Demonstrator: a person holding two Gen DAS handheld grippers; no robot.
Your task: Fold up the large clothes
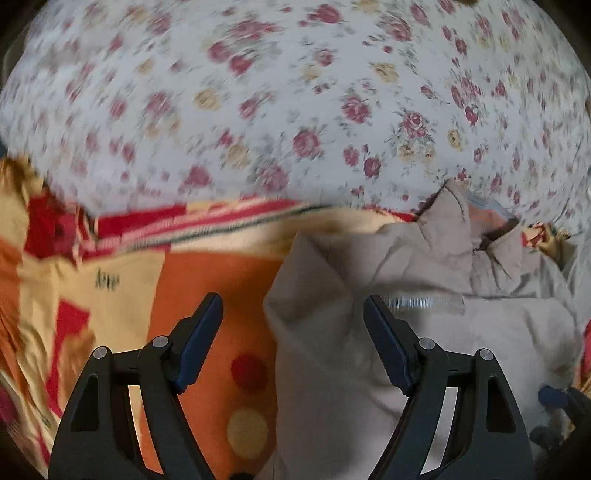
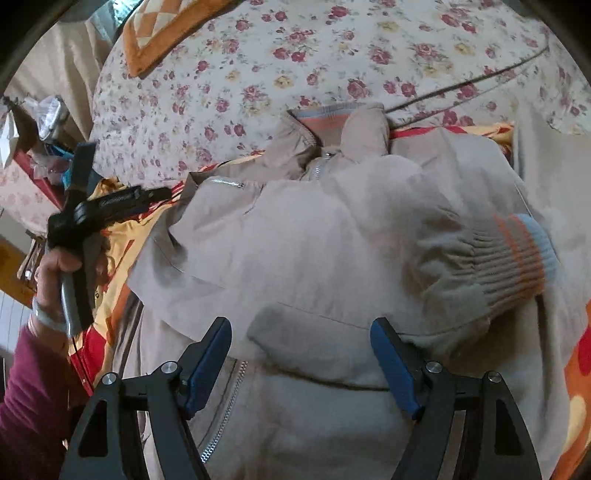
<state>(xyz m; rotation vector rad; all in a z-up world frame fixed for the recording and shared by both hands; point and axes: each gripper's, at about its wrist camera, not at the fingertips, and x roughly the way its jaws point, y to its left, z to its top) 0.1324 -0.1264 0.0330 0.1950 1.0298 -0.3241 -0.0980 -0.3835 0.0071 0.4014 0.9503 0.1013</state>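
Observation:
A beige zip-up jacket point(image 2: 314, 240) lies on a bed, its sleeve folded across the body with the ribbed striped cuff point(image 2: 517, 254) at the right. My right gripper point(image 2: 301, 363) is open and empty just above the jacket's lower front. My left gripper point(image 1: 293, 341) is open and empty over the jacket's left edge point(image 1: 332, 314). In the right wrist view the left gripper point(image 2: 85, 210) shows at the left, held in a hand, beside the jacket. The collar point(image 2: 325, 125) points away from me.
An orange, yellow and red patterned blanket point(image 1: 110, 295) lies under the jacket. A floral sheet point(image 1: 295, 92) covers the bed beyond. A dark cable point(image 2: 465, 83) crosses the sheet. An orange cushion point(image 2: 162, 29) and a cluttered bedside shelf point(image 2: 40, 140) stand at the left.

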